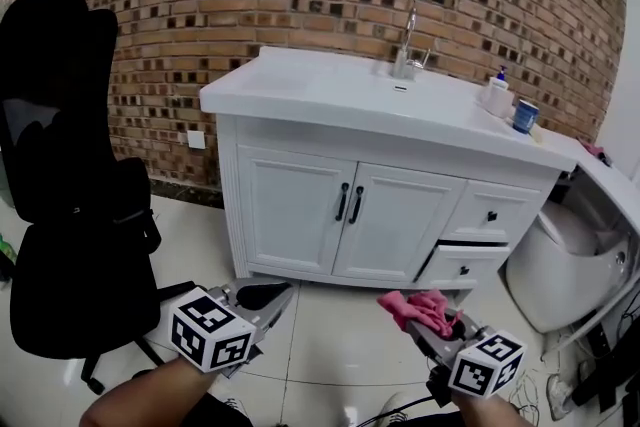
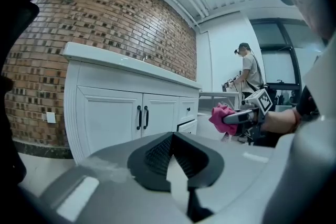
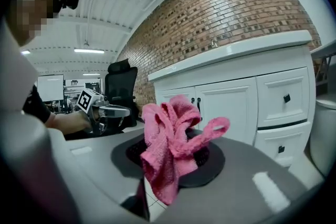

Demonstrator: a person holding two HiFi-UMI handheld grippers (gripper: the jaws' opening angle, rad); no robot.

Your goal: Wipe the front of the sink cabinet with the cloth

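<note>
Cloth (image 1: 423, 306), pink and bunched, is clamped in the right gripper (image 1: 441, 323), held apart from the sink cabinet (image 1: 300, 210) front. Left gripper (image 1: 262, 299) jaws are pressed together, empty.

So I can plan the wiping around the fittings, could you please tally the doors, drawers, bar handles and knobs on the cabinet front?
Doors: 2
Drawers: 2
Bar handles: 2
Knobs: 2
Total: 8

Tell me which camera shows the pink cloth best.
The right gripper view: the cloth fills the middle, bunched in the right gripper. The head view shows it small; the left gripper view shows a distant pink lump.
</note>
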